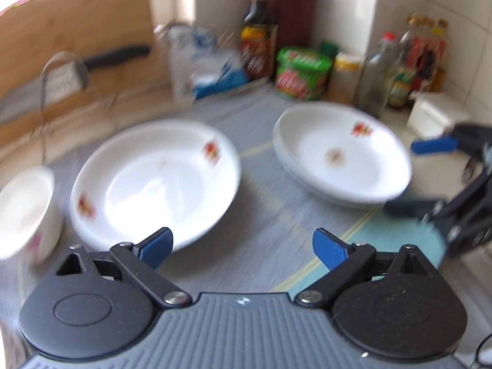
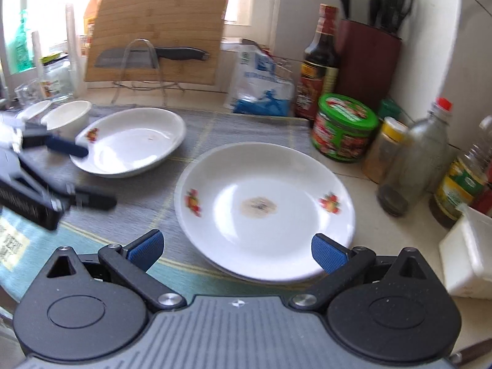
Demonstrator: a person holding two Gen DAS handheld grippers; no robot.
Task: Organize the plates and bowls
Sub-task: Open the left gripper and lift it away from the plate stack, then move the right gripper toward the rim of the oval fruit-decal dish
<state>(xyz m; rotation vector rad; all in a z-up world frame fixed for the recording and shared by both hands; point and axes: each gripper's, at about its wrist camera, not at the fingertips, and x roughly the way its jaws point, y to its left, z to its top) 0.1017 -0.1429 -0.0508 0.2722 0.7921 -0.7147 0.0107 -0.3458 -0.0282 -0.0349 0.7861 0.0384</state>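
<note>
Nowhere a legible label, bottle and green-lidded jar (image 2: 344,127) print blurred, left gripper (image 1: 243,247) fingers spread and empty just before deep plate (image 1: 155,181), right gripper (image 2: 236,250) fingers apart, unclamped, flanking stacked plates' (image 2: 264,209) near rim on desk mat (image 2: 147,203).

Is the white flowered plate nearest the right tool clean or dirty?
Dirty. The white flowered plate has a brownish smear at its centre, seen from the right wrist. It sits upright on the grey striped mat, apparently stacked on another plate.
</note>
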